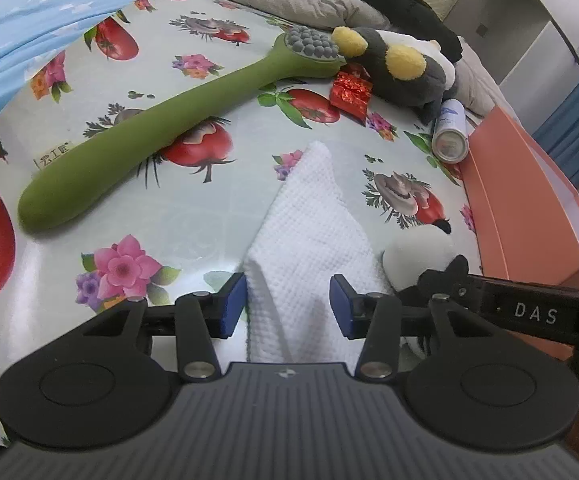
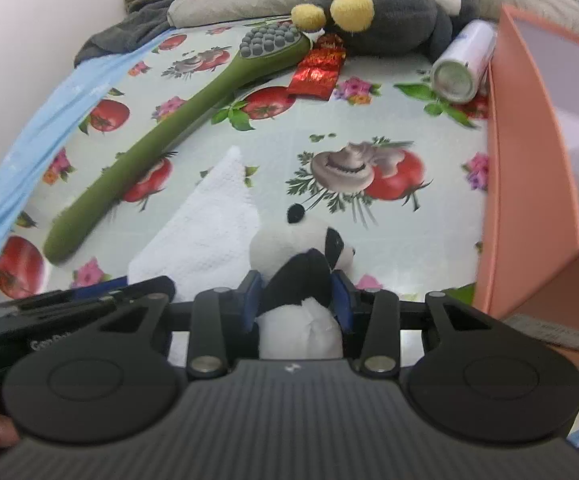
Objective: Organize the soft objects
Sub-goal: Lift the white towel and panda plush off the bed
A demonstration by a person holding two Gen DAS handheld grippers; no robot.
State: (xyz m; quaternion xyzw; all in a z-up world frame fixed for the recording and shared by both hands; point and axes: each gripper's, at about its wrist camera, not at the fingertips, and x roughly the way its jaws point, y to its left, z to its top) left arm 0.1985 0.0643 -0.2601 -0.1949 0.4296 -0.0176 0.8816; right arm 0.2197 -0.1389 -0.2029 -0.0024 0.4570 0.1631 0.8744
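So right now it looks like the pick-up step for two soft things at once. Nearest in, the right gripper (image 2: pixel 298 294) has its blue pads on either side of the little panda plush (image 2: pixel 301 264), pressing into the black arm and white belly, so I'd call that clenched on the toy. The panda sits upright-ish on the fruit-print tablecloth (image 2: pixel 369 136), face turned toward the pink box (image 2: pixel 529 184) to its right, long axis running from the gripper up and away.

The left gripper (image 1: pixel 288 306) is straddling the near end of the white waffle cloth (image 1: pixel 309 220), jaws released, with a gap visible on the right pad; the left pad sits right at the cloth's edge. The cloth lies flat, long axis pointing away from the gripper, tapering to a corner at the far end.

Next move, I reckon: lift the panda and carry it to the box, and close the left jaws on the cloth first.

Further back: green massage brush (image 1: pixel 161 136), red foil wrapper (image 1: pixel 349 92), spray can (image 1: pixel 451 132), grey plush (image 1: pixel 405 68).
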